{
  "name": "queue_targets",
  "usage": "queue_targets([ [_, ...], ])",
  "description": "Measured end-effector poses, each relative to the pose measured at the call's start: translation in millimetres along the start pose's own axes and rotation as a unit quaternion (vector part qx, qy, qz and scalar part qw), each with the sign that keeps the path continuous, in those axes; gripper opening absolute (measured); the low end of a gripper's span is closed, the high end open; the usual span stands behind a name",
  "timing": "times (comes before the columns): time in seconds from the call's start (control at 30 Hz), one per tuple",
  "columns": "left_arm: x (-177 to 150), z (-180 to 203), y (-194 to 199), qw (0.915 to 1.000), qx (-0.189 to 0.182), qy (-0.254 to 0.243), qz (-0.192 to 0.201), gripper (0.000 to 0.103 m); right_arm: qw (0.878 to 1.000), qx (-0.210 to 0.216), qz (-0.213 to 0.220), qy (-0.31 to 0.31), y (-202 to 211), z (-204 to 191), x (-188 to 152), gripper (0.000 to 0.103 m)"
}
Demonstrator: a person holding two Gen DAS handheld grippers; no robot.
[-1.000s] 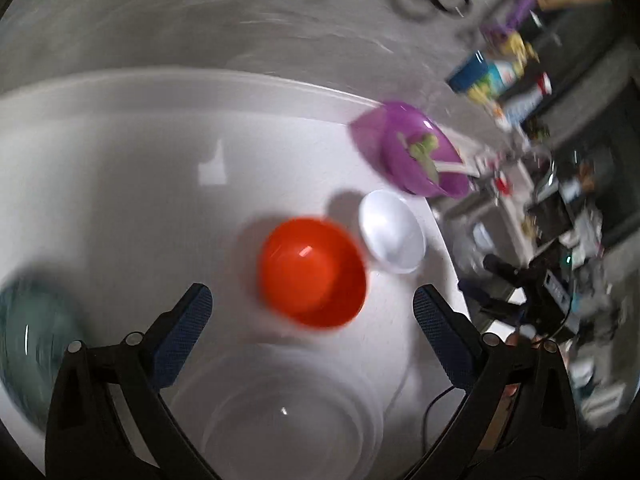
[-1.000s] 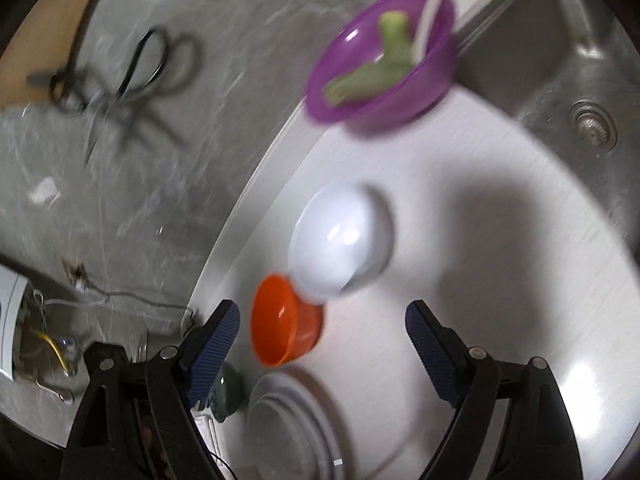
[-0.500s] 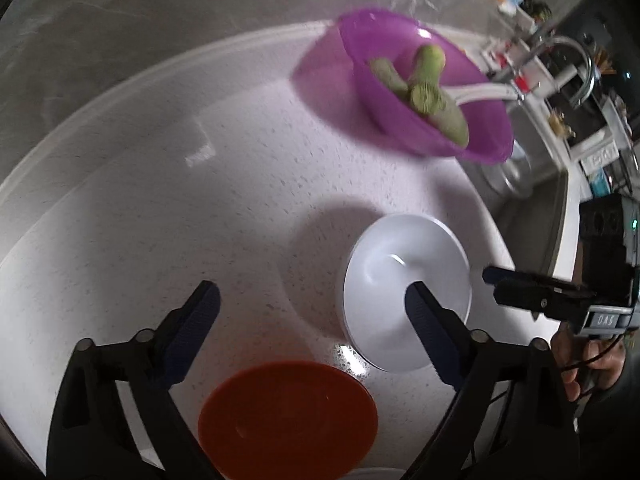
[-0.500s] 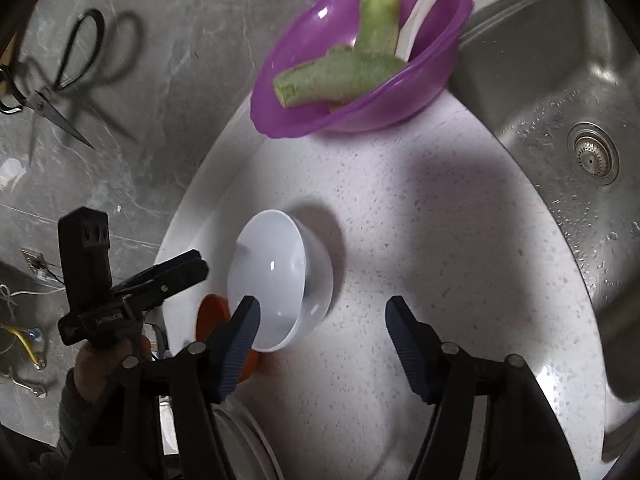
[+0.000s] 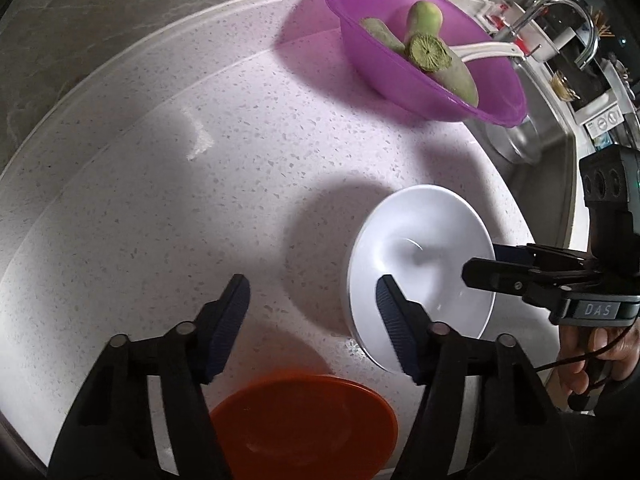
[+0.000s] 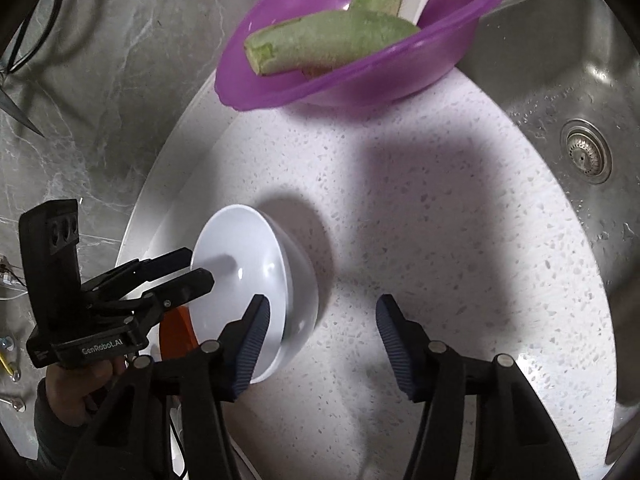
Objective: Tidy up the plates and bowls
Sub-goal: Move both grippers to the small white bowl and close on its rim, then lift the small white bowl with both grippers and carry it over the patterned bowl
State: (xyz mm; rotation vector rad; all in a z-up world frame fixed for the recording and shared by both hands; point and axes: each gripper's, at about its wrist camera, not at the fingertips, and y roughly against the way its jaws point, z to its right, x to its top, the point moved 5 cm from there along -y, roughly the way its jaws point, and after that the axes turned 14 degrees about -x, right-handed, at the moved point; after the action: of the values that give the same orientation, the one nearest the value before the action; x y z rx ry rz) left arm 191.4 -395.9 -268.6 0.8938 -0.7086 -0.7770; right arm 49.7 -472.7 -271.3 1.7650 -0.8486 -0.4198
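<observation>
Both tongs have just been closing around the white bowl (image 5: 420, 264): left gripper (image 5: 312, 324) and right gripper (image 6: 320, 336) are each set astride opposite rims, pads not visibly pressing. Beside the bowl lies an orange bowl (image 5: 300, 424); beyond it, a purple bowl (image 6: 360, 40) by the sink (image 6: 580, 100)

I'm seeing bare counter (image 5: 168, 208) lying open from 9 to 12 o'clock. The white bowl (image 5: 424, 264) is blocking 2 o'clock, the purple bowl (image 5: 432, 60) 1 o'clock, the orange bowl (image 5: 304, 420) 6 o'clock.

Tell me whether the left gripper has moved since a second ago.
Yes. The left gripper, jaws closing, went from the orange bowl toward the purple bowl, reaching the white bowl.
</observation>
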Motion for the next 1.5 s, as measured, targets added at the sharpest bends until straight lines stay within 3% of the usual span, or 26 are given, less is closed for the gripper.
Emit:
queue_targets([
  [0.07,0.4,1.0,-2.3,1.0,0.001,-0.002,-0.003,0.053,1.0,-0.002,-0.006,0.0,-3.4,-1.4,-1.4,0.057],
  [0.13,1.7,1.9,-6.8,1.0,0.0,-0.002,-0.01,0.04,1.0,-0.002,-0.009,0.002,-5.9,-3.2,-2.5,0.05],
  [0.2,1.1,3.0,-9.3,0.9999,-0.008,-0.004,-0.014,0.033,1.0,-0.003,-0.013,0.001,-7.9,-4.1,-3.5,0.047],
  [0.27,-0.3,3.4,-13.4,0.9997,-0.015,-0.003,-0.02,0.032,1.0,0.001,-0.015,-0.003,-9.8,-4.8,-4.2,0.045],
  [0.37,-3.4,6.2,-20.1,0.9993,-0.022,-0.005,-0.03,0.022,1.0,0.015,-0.019,-0.005,-10.9,-6.8,-3.9,0.035],
  [0.43,-4.4,9.0,-22.1,0.9991,-0.028,-0.007,-0.032,0.014,0.999,0.028,-0.021,-0.005,-10.9,-10.5,-3.5,0.023],
  [0.5,-5.5,12.9,-24.5,0.9988,-0.031,-0.011,-0.035,0.009,0.999,0.031,-0.022,-0.007,-10.1,-11.2,-3.1,0.022],
  [0.77,-7.0,18.5,-26.4,0.9986,-0.042,-0.004,-0.033,0.009,0.998,0.04,-0.029,-0.029,-9.0,-5.8,-2.1,0.02],
  [1.1,-8.0,26.8,3.4,0.9991,-0.042,0.005,-0.006,0.009,0.997,0.061,-0.03,-0.042,8.0,-7.2,0.1,0.02],
  [1.27,-22.4,21.7,36.1,0.9988,-0.037,0.019,0.024,0.009,0.997,0.072,-0.03,-0.024,19.9,-26.3,-2.6,0.02],
  [1.5,-64.3,-4.0,98.6,0.9956,-0.015,0.056,0.073,0.009,0.995,0.091,-0.04,0.028,25.4,-84.2,-15.7,0.02],
])
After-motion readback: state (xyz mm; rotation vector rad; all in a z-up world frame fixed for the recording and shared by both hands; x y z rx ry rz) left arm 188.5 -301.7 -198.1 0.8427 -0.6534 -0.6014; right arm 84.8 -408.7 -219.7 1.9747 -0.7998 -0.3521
